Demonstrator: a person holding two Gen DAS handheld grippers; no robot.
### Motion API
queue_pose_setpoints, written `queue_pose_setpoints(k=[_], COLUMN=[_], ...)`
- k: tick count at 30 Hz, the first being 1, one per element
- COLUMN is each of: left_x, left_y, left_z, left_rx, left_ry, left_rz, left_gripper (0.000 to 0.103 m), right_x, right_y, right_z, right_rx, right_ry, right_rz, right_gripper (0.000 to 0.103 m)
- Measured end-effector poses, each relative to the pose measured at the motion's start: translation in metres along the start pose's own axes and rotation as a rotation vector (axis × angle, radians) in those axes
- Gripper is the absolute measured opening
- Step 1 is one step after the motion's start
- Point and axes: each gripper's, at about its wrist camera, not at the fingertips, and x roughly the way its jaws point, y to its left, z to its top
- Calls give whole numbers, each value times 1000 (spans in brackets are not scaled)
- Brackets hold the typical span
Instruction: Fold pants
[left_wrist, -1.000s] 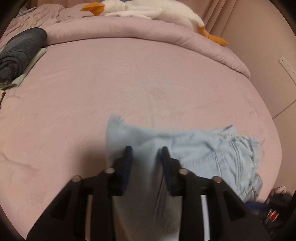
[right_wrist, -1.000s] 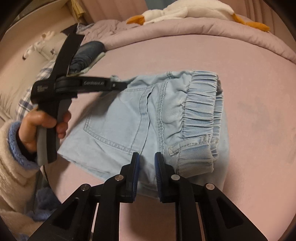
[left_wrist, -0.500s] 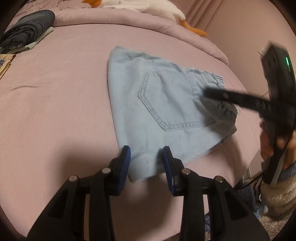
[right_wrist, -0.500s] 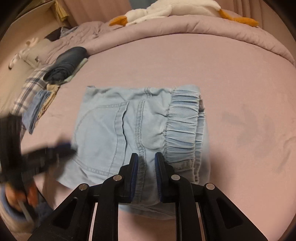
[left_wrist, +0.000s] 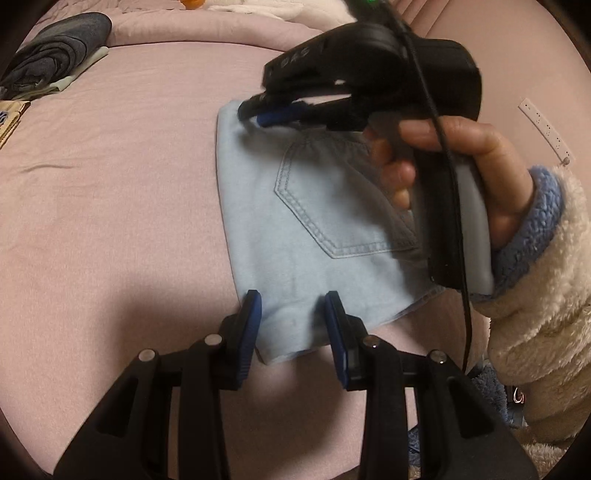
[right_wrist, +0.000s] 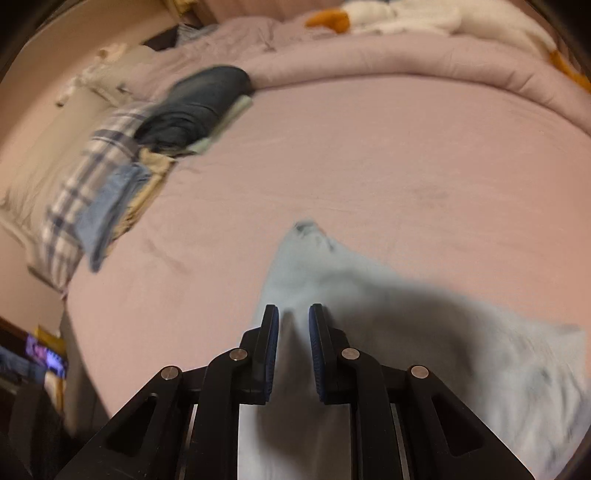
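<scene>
Pink bedsheet (left_wrist: 110, 184) is the work surface; all positions below are taken from the pants (left_wrist: 258, 229). They lie flat on the sheet in a compact folded packet, light denim, back pocket (left_wrist: 332, 199) facing up.

My left gripper (left_wrist: 293, 325) hangs over the near edge of the pants, jaws spread wide to either side of the near corner, holding nothing; I judge it is placed there to pin or take that corner.

My right gripper (left_wrist: 273, 114) reaches across to the far corner of the pants. Its jaws stand narrowly parted, with cloth lying between and beneath them. The right wrist view is motion-blurred, so I cannot tell whether it has a grip.

Beyond the pants, at the far left edge of the bed, sits a stack of folded clothes (right_wrist: 192, 107); a stuffed goose (right_wrist: 406, 14) lies on the rolled duvet (right_wrist: 369, 62) farther back.

Judgement: fold looks nearly finished.
</scene>
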Motion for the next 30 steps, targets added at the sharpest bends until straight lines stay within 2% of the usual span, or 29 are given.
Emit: queue_pose_setpoints(k=[2, 5, 9, 12, 16, 19, 22, 23, 24, 25, 26, 28, 30], left_x=[0, 2, 3, 6, 6, 5, 4, 3, 1, -2, -5, -10, -15], left_y=[-1, -4, -8, -12, -16, -15, -15, -14, -12, -9, -4, 6, 14], left_z=[0, 2, 3, 3, 2, 3, 3, 3, 4, 4, 4, 4, 7], left_rx=[4, 7, 11, 17, 34, 42, 40, 33, 22, 7, -16, -59, -95], left_ry=[0, 0, 0, -2, -6, -8, -13, -14, -16, -18, -27, -42, -51], left_rz=[3, 9, 16, 24, 39, 50, 56, 55, 59, 71, 73, 50, 45], left_gripper=[34, 34, 34, 34, 35, 35, 36, 41, 47, 62, 68, 68, 68], right_x=[8, -2, -26, -52, -91, -109, -119, -120, -125, -127, -130, -137, -148], right_y=[-7, -17, -5, -4, -12, -30, -40, -41, -44, -44, -45, -49, -56], right_z=[8, 6, -16, -48, -98, -129, -147, -149, -152, -151, -149, -146, -148], right_rx=[68, 139, 74, -14, -132, -153, -144, -133, -120, -104, -84, -46, -11], right_ry=[6, -36, -59, -72, -109, -87, -79, -71, -74, -78, -81, -96, -128], right_rz=[25, 58, 46, -34, -213, -303, -246, -240, -228, -216, -204, -174, -130], right_gripper=[17, 17, 17, 17, 18, 18, 17, 17, 17, 17, 18, 19, 34])
